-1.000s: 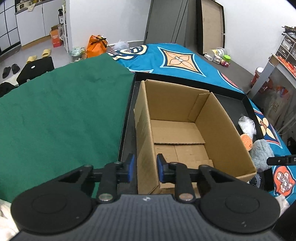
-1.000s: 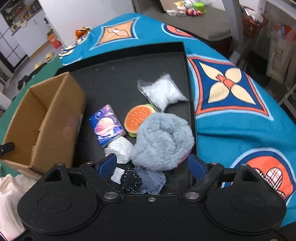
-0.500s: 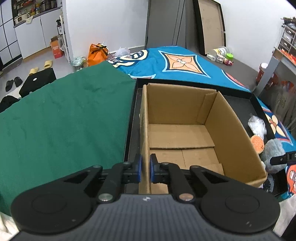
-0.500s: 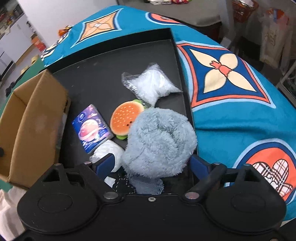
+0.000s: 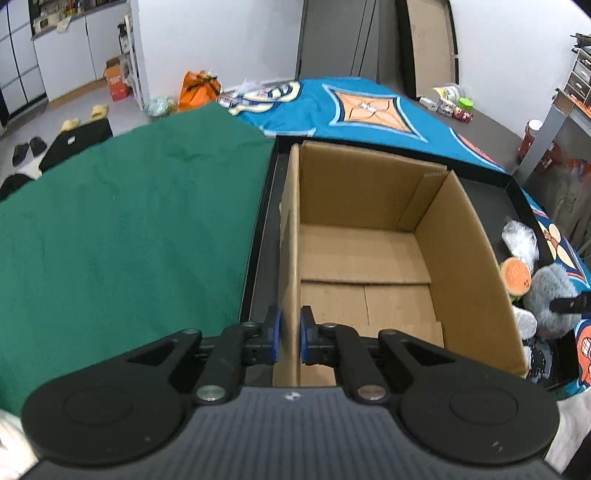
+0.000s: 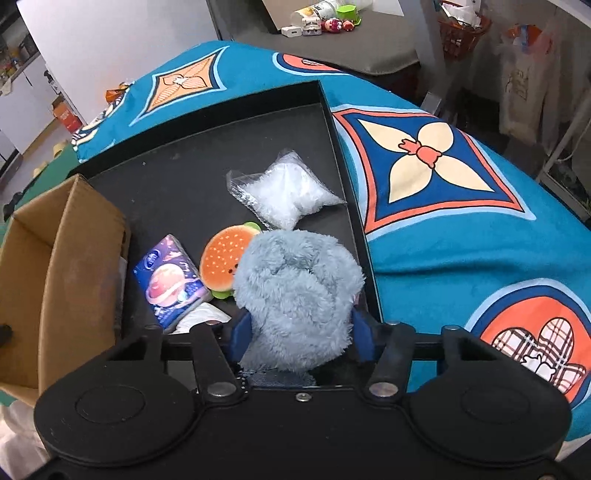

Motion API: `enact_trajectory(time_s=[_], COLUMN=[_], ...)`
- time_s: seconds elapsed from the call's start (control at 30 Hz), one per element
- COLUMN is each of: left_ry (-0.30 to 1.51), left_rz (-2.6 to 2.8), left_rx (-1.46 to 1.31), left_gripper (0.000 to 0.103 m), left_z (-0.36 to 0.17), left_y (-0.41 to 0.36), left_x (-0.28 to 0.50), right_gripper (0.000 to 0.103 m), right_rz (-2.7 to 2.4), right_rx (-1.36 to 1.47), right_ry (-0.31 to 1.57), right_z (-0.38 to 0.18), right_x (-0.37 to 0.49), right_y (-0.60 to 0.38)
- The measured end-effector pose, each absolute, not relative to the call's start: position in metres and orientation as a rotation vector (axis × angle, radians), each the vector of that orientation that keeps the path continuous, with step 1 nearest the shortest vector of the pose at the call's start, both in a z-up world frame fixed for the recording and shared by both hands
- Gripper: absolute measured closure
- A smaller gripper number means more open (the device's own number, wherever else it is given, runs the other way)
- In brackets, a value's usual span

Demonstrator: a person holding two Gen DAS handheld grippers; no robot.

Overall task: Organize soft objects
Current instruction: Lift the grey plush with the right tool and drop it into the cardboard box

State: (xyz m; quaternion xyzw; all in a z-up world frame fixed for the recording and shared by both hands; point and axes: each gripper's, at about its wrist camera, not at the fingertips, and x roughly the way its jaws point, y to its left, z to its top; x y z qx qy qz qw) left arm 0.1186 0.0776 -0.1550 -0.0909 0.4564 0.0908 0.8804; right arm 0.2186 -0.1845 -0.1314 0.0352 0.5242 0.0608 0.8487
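My left gripper [image 5: 289, 338] is shut on the near left wall of the open, empty cardboard box [image 5: 364, 254], which stands in the black tray [image 5: 264, 221]. My right gripper [image 6: 299, 334] is shut on a fluffy grey-blue plush [image 6: 297, 291] at the tray's near right corner. The plush also shows in the left wrist view [image 5: 554, 291]. Beside it lie a burger plush [image 6: 221, 260], a purple tissue pack [image 6: 170, 280], a clear bag of white filling [image 6: 286, 194] and a white soft item [image 6: 201, 317]. Dark fabric lies under the plush.
The tray [image 6: 207, 110] sits on a blue patterned cloth [image 6: 443, 166]. A green cloth [image 5: 122, 236] covers the table left of the box [image 6: 55, 277]. Small toys and cups [image 6: 325, 18] stand on a grey surface beyond.
My left gripper closed on the box wall. My right gripper closed on the grey-blue plush; the right wrist view shifted slightly.
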Motion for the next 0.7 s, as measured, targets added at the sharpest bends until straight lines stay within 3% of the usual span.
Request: enact_trajectory(time_s=[0.7], left_ry=[0.916], left_rz=[0.218], left_rx=[-0.23], left_gripper=[0.093], left_z=[-0.161], left_y=[0.082], left_x=[0.11], right_gripper=[0.05], right_rz=[0.284], right_rx=[0.025], right_ry=[0.886], right_z=[-0.068], right_x=[0.209], right_y=[-0.136])
